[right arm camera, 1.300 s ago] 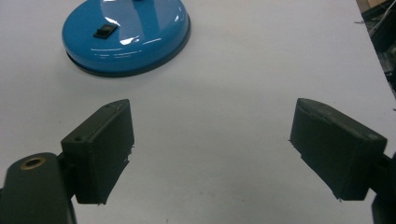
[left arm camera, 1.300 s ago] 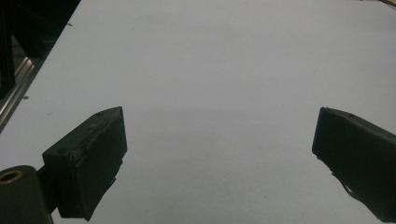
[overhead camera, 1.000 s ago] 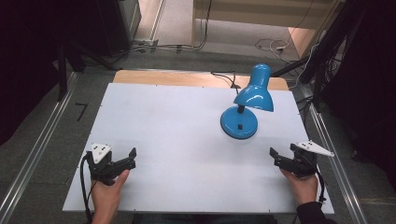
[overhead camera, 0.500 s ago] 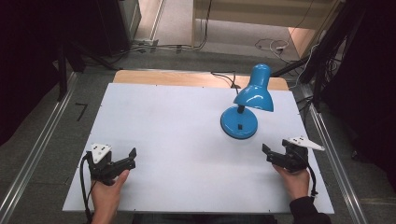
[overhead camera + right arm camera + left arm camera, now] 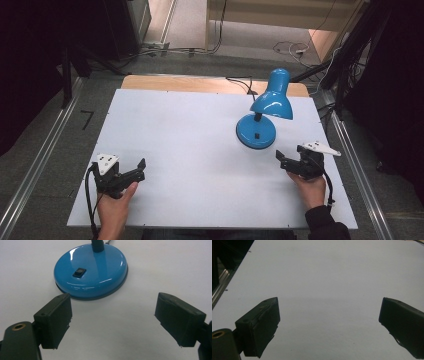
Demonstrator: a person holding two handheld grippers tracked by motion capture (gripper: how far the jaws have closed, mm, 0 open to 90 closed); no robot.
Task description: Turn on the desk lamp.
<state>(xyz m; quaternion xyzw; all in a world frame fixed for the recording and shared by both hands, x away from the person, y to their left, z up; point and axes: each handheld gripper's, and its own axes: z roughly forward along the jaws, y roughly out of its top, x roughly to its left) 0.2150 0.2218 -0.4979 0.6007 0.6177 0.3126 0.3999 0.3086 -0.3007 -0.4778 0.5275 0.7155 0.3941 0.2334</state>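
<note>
Right gripper view: right gripper (image 5: pixel 112 322) fingers spread, empty, near blue lamp (image 5: pixel 91 271) base; left gripper (image 5: pixel 329 325) likewise.

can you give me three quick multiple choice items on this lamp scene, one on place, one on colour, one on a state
1. Where on the table does the lamp stand?
A near left corner
B far right part
C centre front

2. What colour is the lamp base?
A red
B white
C blue

3. How is the right gripper?
A open, holding nothing
B shut on the lamp
C shut on a cable

B: the high view shows it far and right.
C: the glossy base is blue.
A: its fingers stand wide apart, short of the base.
</note>
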